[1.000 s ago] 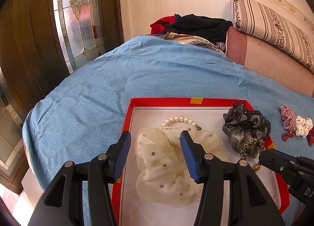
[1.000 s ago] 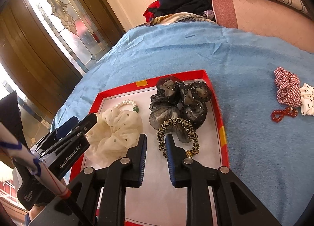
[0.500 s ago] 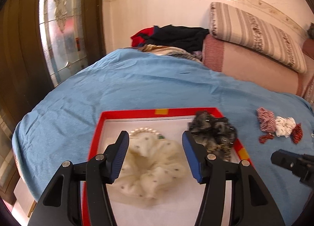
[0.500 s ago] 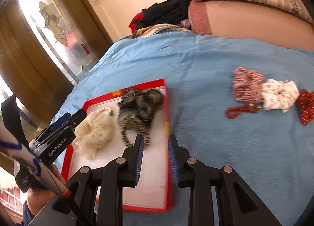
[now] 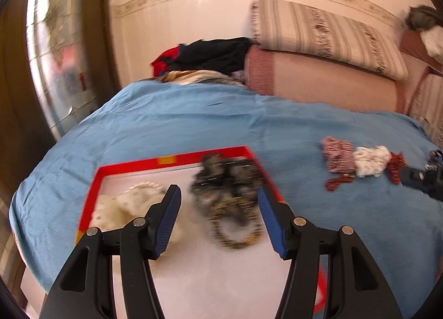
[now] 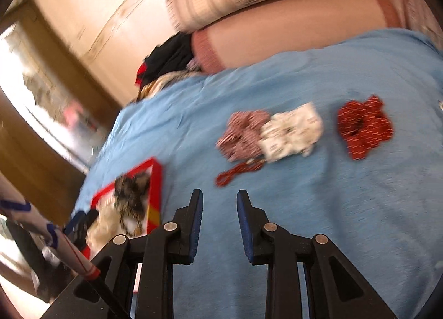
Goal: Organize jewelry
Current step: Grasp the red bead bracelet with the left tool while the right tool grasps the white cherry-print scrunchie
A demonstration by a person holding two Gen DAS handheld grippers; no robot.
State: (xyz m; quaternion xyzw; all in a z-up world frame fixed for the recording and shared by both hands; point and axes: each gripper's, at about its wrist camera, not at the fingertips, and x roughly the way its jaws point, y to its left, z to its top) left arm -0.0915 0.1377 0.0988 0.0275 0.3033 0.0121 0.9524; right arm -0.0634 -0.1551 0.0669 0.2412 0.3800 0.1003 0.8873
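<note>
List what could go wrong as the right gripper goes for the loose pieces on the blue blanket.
1. The red bead bracelet lies touching the checked scrunchie; the open right gripper may snag both.
2. The checked scrunchie and the white scrunchie touch, so lifting one could drag the other.
3. The red tray already holds the black scrunchie near its right rim; another piece dropped there may spill over.
</note>
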